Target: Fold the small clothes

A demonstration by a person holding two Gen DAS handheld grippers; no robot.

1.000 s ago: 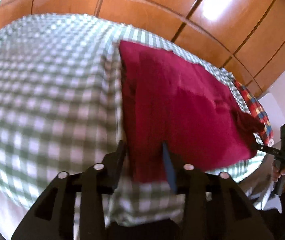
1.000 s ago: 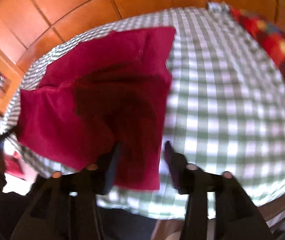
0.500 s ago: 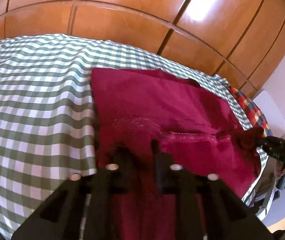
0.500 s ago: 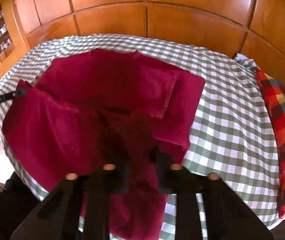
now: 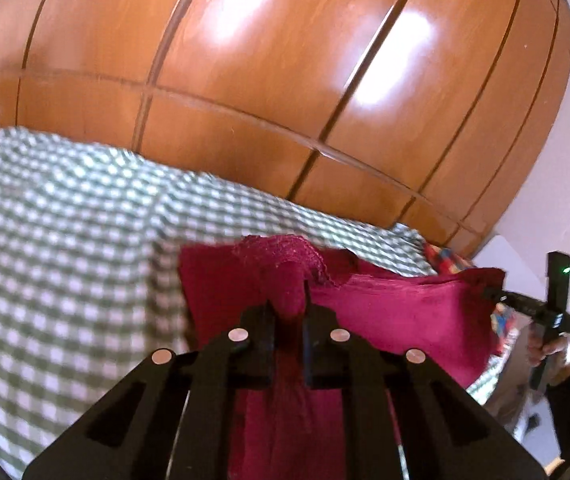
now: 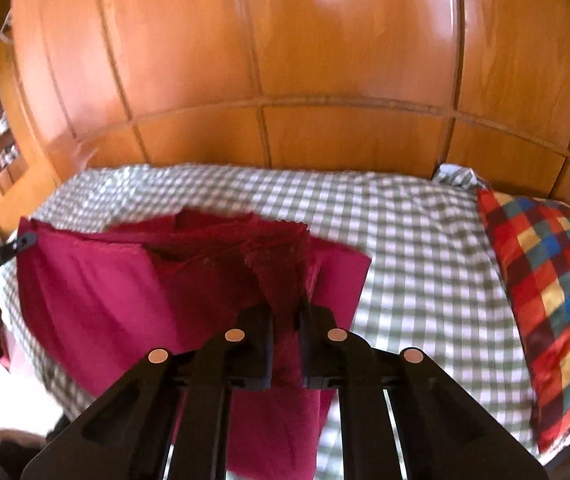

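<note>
The crimson garment (image 5: 401, 312) hangs between my two hand-held grippers, lifted off the bed (image 5: 65, 248) along its near edge while its far part lies on the checked sheet ahead of me. My left hand-held gripper (image 5: 288, 312) is clenched on one bunched corner of the cloth: the fabric rises in a crumpled tuft just beyond the fingertips and drops down between the jaws toward me. My right hand-held gripper (image 6: 287, 314) is likewise clamped on the other corner, with a fold of the cloth standing up just ahead of its tips and the rest draping below. From the left wrist view, the right hand-held gripper shows far off to the right, biting the cloth's edge, so the garment is stretched taut between the two. From the right wrist view the cloth spreads to the left of the fingers in several loose layers. Well to the right of the right hand-held gripper a multicoloured checked pillow (image 6: 545, 300) rests on the bed. Beyond the bed stands a wall of glossy wooden panels (image 5: 285, 80).
</note>
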